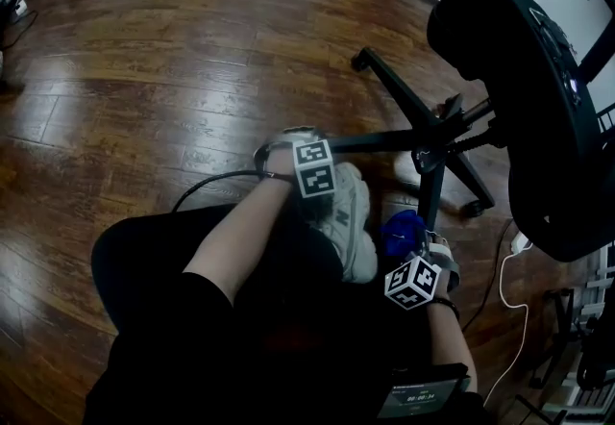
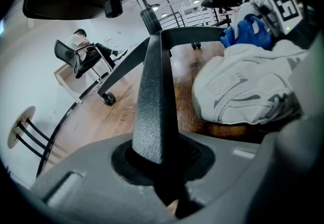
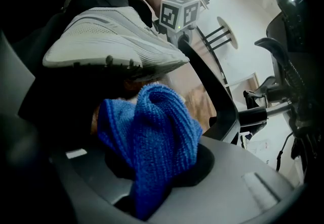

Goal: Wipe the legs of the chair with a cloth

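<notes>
Left gripper (image 2: 163, 170) seemingly clamps one chair leg (image 2: 154, 101); right gripper (image 3: 152, 182) holds one cloth (image 3: 157, 126).

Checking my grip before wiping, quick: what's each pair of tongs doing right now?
Left tongs: closed on the chair leg.
Right tongs: closed on the blue cloth.

The chair (image 1: 543, 106) runs off the head view's right edge; the right gripper (image 1: 421, 248) partly hides the blue cloth (image 1: 399, 231); a distant seated person (image 2: 81, 45) is too small to make out.
</notes>
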Demonstrator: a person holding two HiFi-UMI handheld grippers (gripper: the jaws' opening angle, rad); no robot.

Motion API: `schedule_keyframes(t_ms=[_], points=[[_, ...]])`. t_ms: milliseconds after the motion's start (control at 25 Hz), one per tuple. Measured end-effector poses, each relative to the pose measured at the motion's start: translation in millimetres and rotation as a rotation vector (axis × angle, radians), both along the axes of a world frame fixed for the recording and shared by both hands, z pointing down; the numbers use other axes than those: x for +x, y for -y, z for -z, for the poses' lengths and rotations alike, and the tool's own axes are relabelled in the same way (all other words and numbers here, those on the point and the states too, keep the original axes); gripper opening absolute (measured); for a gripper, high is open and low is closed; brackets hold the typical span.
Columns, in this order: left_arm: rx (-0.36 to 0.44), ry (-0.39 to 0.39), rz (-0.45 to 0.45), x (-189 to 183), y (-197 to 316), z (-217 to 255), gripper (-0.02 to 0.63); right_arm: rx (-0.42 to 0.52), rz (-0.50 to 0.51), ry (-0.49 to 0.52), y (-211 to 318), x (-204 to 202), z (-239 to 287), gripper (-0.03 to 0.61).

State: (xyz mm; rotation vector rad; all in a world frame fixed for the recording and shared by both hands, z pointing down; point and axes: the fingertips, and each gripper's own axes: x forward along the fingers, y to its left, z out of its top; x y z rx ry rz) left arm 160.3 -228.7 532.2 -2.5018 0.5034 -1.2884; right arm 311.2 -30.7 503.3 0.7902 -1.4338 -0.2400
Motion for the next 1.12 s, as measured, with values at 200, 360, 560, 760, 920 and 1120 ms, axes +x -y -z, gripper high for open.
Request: schedule_keyframes(t_ms=[200,360,560,760,920,1120], points=[[0.009,0.002,-0.006,1,2,2,0.072,-0.039,-0.033,0.031,9,2,4,0.106],[0.012,0.003,-0.009,0,2,2,0.072,-0.018,-0.036,0.01,40,7,10,0.106],[0.019,0.007,-0.009,0,3,2,0.071,0.084,-0.039,-0.029,105,17,25,0.106],[0.018,0.006,-0.008,0,2,3,0.071,0.167,-0.061,-0.054,160,26,42,0.106],[0.02,0.006,-0.008,0,2,3,0.071,0.186,-0.091,-0.043,180,31,50,0.106],[0.016,0.004,-0.002,0,2,2,0.071,0.223,-0.089,0.006,177,25,53,0.106]])
